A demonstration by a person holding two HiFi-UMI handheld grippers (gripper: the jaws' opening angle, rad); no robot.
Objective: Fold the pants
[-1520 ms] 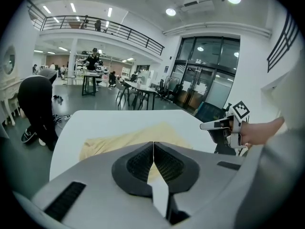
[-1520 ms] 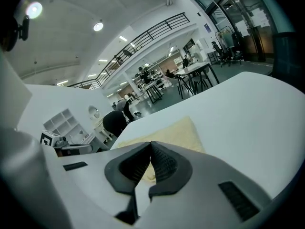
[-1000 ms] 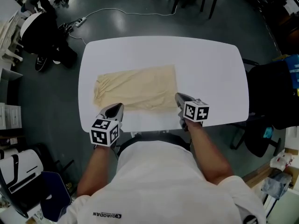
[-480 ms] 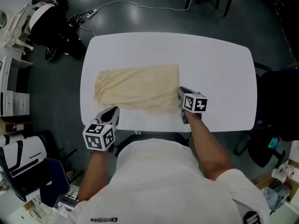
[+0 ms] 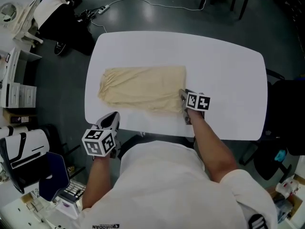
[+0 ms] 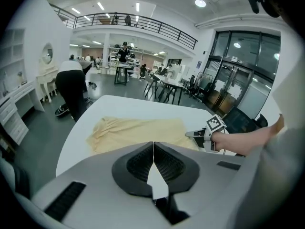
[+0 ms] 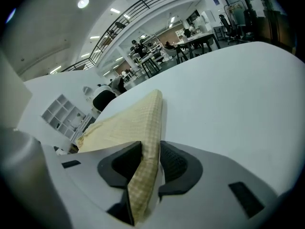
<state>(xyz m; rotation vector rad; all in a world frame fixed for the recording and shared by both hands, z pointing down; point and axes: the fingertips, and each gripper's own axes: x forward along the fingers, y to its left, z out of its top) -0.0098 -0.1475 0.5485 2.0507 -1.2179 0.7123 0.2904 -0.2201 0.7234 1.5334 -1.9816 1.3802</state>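
Left gripper [image 5: 112, 117] hangs just off the near-left edge of the white table [image 5: 224, 80], jaws pressed together, nothing in them. Pale yellow checked pants [image 5: 143, 88] lie folded flat on the table's left half, puckered end to the left. Right gripper [image 5: 183, 95] sits at the pants' near right corner; jaws opening, a fold of the cloth loose between them, not clamped.

Bright, even ceiling lights [image 6: 200, 3] leave only faint shadows on the table [image 5: 224, 80]; both gripper views bulge and darken toward their edges.
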